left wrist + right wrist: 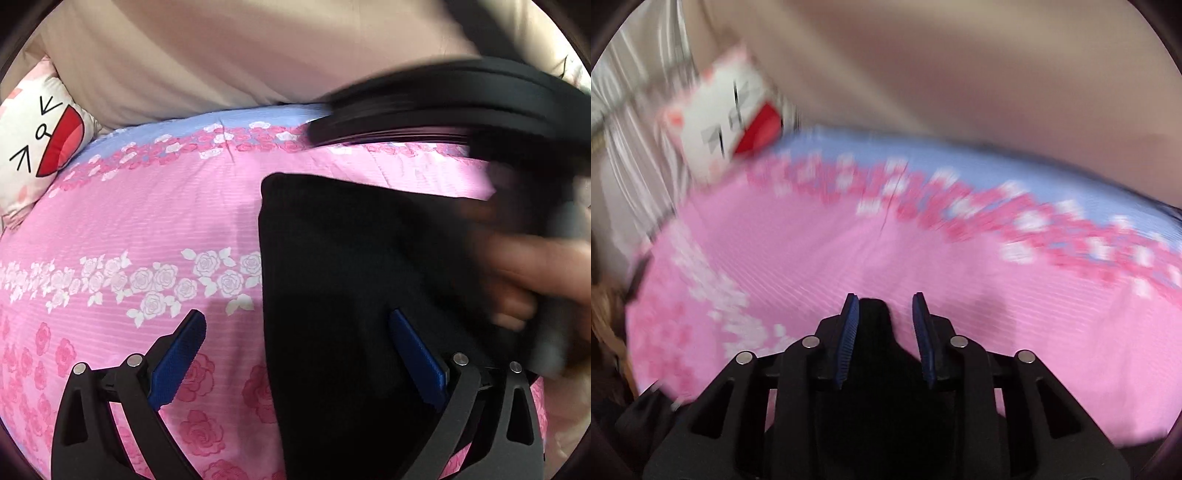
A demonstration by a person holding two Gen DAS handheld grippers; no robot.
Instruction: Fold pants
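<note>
Pants (pixel 351 277), black and folded, lie on a pink rose-print bedspread (pixel 147 221) at lower right of the left view, between the spread-apart left gripper (pixel 297 345) fingers. Right gripper (pixel 885 325), parted, straddles black cloth. Farther back, a blurred hand (pixel 535 280); cartoon-face pillow (pixel 40 147) upper left.

this is a bedroom in someone's home. a bed (pixel 155 221) fills most of the view, made up with a pink sheet printed with bands of white and deep pink roses and a pale blue strip along the far edge. a cartoon-face pillow (pixel 40 144) with a wide red mouth sits at one corner. beige fabric (pixel 207 55) hangs behind the bed, and striped curtains (pixel 635 96) show off to the side.
</note>
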